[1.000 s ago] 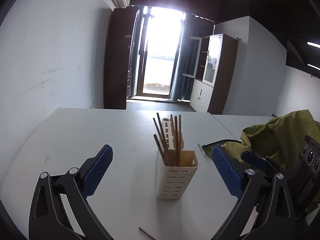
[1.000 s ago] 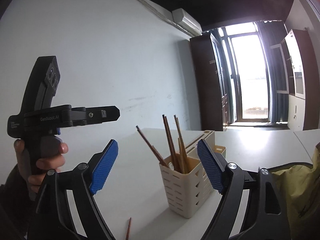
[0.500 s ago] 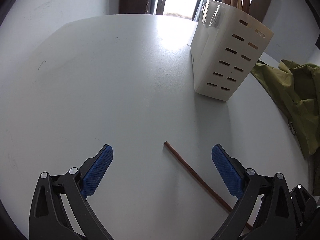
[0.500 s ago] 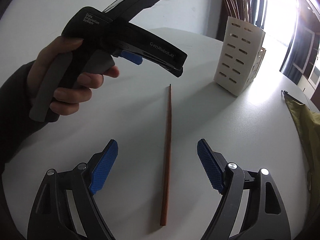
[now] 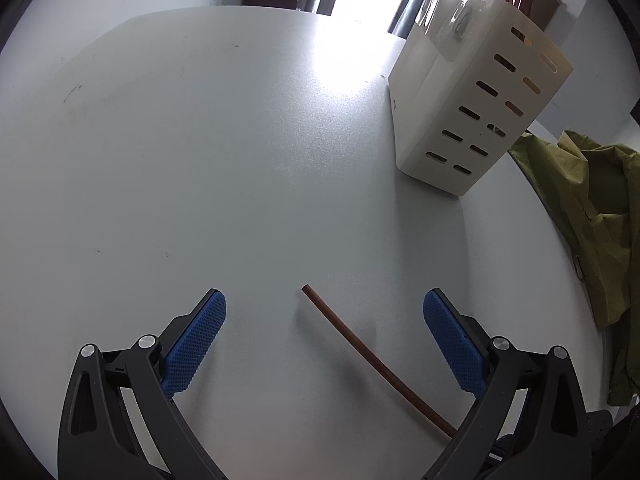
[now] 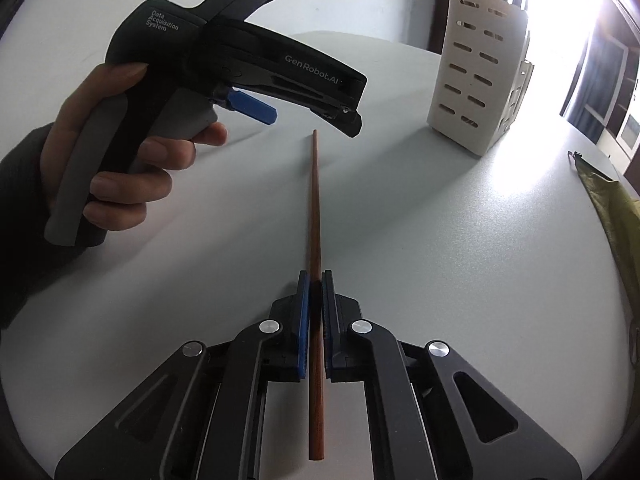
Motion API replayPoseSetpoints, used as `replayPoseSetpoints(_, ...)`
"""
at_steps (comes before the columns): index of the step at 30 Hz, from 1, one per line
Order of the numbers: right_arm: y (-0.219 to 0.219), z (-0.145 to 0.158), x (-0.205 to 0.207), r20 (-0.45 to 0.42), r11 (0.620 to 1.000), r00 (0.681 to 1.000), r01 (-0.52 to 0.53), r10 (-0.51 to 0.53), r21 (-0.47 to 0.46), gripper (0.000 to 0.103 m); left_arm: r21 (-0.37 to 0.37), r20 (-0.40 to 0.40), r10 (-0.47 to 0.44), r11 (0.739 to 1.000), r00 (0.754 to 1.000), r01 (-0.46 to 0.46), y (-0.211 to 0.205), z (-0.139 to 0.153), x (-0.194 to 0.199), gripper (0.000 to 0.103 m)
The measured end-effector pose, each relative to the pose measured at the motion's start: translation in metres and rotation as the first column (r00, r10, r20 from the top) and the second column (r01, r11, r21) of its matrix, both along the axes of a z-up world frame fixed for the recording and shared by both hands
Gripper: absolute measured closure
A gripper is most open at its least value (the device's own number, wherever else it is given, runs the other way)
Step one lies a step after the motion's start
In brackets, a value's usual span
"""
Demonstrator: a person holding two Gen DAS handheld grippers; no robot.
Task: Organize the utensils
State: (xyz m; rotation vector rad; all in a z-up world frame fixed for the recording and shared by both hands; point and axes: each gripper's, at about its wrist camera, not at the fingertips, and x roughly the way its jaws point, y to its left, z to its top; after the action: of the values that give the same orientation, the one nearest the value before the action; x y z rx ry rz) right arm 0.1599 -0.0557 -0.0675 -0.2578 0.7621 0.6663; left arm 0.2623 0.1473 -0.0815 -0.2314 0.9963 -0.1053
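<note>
Blue pads of the right gripper (image 6: pixel 315 280), spread wide half a second ago, now pinch the brown chopstick (image 6: pixel 315 216) lying on the white table (image 6: pixel 420 240). Beside that chopstick's far tip hangs the left gripper (image 5: pixel 324 308), jaws apart as before, held in a hand (image 6: pixel 116 168). Beyond the chopstick stands the cream slotted utensil holder (image 6: pixel 476 80) with more chopsticks in it, unmoved.
</note>
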Motion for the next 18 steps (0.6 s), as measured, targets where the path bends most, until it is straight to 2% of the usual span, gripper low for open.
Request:
replayPoseSetpoints(2, -0.001, 0.008, -0.003, 0.035, 1.0, 0.999, 0.001, -0.002, 0.023, 0.097, -0.041, 0.015, -0.007, 0.999, 1.0, 0.008, 0.001, 0.007, -0.002, 0.006)
replayPoseSetpoints(6, -0.002, 0.026, -0.013, 0.095, 0.998, 0.995, 0.013, -0.018, 0.054, 0.097, -0.201, 0.032, -0.024, 0.979, 0.999, 0.03, 0.004, 0.024, -0.007, 0.006)
replayPoseSetpoints(7, -0.002, 0.031, -0.016, 0.11, 0.998, 0.994, 0.014, -0.021, 0.056, 0.097, -0.222, 0.037, -0.021, 0.975, 0.999, 0.029, 0.003, 0.03, -0.007, 0.008)
replayPoseSetpoints(8, -0.001, 0.035, -0.018, 0.127, 0.998, 0.992, 0.018, -0.026, 0.062, 0.097, -0.218, 0.046, -0.02, 0.975, 0.999, 0.03, 0.001, 0.038, -0.007, 0.014)
replayPoseSetpoints(9, -0.002, 0.039, -0.02, 0.142, 0.997, 0.989, 0.024, -0.033, 0.068, 0.097, -0.201, 0.062, -0.025, 0.979, 0.998, 0.037, -0.004, 0.046, -0.007, 0.024)
replayPoseSetpoints(12, -0.004, 0.05, -0.024, 0.183, 0.996, 0.982, 0.029, -0.045, 0.089, 0.097, -0.164, 0.108, -0.036, 0.985, 0.993, 0.054, -0.011, 0.067, -0.01, 0.041)
replayPoseSetpoints(14, -0.006, 0.057, -0.027, 0.204, 0.994, 0.978, 0.025, -0.046, 0.108, 0.097, -0.169, 0.125, -0.038, 0.984, 0.991, 0.059, -0.012, 0.077, -0.011, 0.048)
replayPoseSetpoints(16, -0.009, 0.065, -0.031, 0.234, 0.992, 0.971, 0.028, -0.055, 0.12, 0.097, -0.2, 0.132, -0.051, 0.977, 0.99, 0.077, -0.012, 0.083, -0.009, 0.06)
replayPoseSetpoints(17, -0.01, 0.069, -0.033, 0.245, 0.992, 0.968, 0.029, -0.059, 0.122, 0.097, -0.216, 0.13, -0.066, 0.972, 0.989, 0.094, -0.014, 0.084, -0.008, 0.077)
replayPoseSetpoints(18, -0.011, 0.071, -0.033, 0.255, 0.991, 0.965, 0.034, -0.066, 0.128, 0.097, -0.228, 0.124, -0.082, 0.967, 0.989, 0.109, -0.016, 0.085, -0.007, 0.089)
